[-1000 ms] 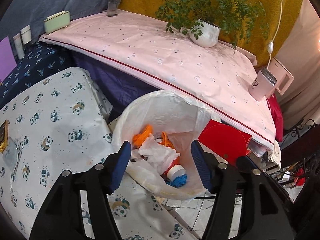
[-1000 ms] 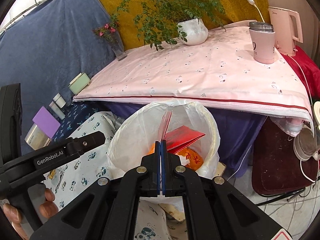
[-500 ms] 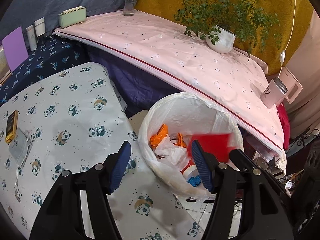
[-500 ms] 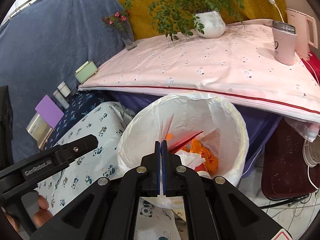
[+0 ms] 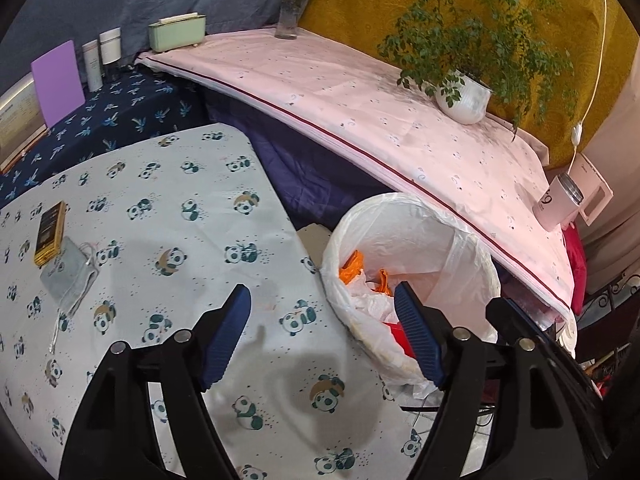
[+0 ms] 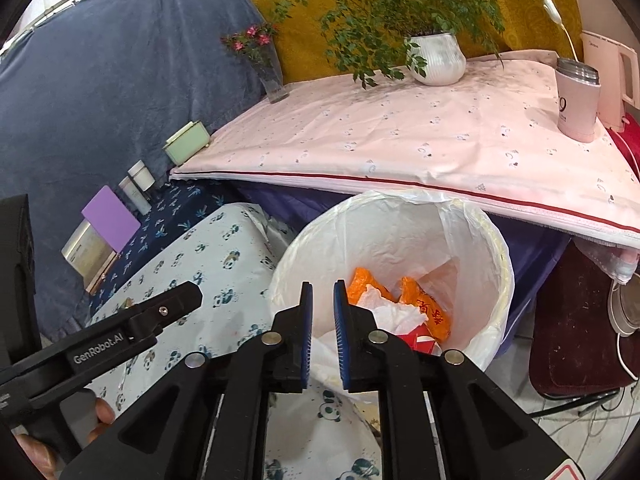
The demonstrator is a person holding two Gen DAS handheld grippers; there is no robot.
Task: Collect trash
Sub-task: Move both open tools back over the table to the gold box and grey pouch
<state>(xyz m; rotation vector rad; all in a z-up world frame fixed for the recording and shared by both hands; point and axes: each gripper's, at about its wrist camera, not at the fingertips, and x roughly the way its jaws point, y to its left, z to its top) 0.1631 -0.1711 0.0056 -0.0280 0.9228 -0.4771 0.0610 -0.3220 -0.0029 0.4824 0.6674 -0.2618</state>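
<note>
A: What does the trash look like?

B: It sits in a bin (image 6: 492, 264) lined with a white plastic bag, just beside the edge of the panda-print counter (image 5: 168, 216). Inside are orange wrappers (image 6: 424, 308), one with red characters, crumpled white tissue (image 6: 396, 314) and a red card (image 6: 420, 342).

A: And the claws?

B: The right claw (image 6: 320, 328) hangs above the bin's near rim; its jaws have just been opening and stand a narrow gap apart, nothing between them. The left claw (image 5: 320, 336) has also just been opening and is spread wide and empty, one finger over the counter, the other over the bin.

A: What does each camera add?

B: The left wrist view shows a gold-edged dark box (image 5: 50, 232) lying against a grey pouch (image 5: 68, 276) on the counter. The right wrist view shows the printed wrapper clearly, plus the left claw's arm and fingers (image 6: 102, 412) of the hand gripping it.
</note>
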